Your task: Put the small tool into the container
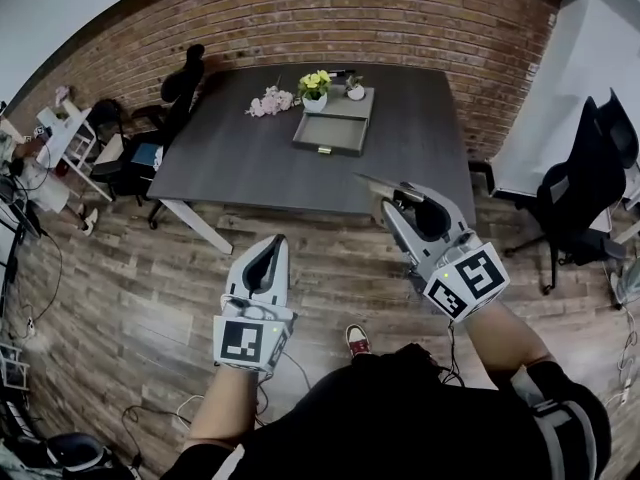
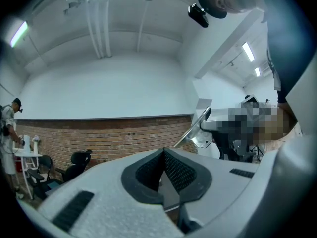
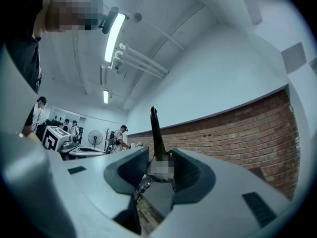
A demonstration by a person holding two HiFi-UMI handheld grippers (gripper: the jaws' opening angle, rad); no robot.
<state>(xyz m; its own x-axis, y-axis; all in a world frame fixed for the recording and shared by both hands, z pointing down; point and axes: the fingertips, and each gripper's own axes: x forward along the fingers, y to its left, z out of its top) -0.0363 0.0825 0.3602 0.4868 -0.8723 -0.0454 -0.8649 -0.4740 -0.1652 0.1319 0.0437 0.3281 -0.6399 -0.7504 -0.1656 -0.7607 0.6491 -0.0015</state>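
Short of the counter (image 1: pixel 250 168), you hold both tongs level, the tool gripped and the container well ahead.

The counter is a dark, matte, rectangular slab on pale legs, set before a red brick wall (image 1: pixel 400 18). Your right tongs (image 1: pixel 403 201), white moulded plastic with dark cross-hatched pads, are clamped on the tool (image 1: pixel 386 185). It is a thin, flat strip of grey metal that juts past the tips and shows against the counter's near edge. In the right gripper view it stands as a slim dark blade pinched between the pads.

Your left tongs (image 1: pixel 277 241) hang short of the counter's near edge, over the floor (image 1: pixel 120 298) of worn wooden planks. Their tips are pressed together with nothing between them. Each pair of tongs carries marker cubes (image 1: pixel 245 340) printed with black-and-white squares.

The container (image 1: pixel 325 146) sits on the counter towards its far side. It is a shallow grey rectangular box with a small brass-coloured pull on its near wall, well apart from the tool. Yellow flowers (image 1: pixel 316 81) in a white pot stand at the counter's far edge, with pink flowers (image 1: pixel 270 101) lying on the counter just beside them. Black chairs (image 1: pixel 185 83) flank the counter on both sides.
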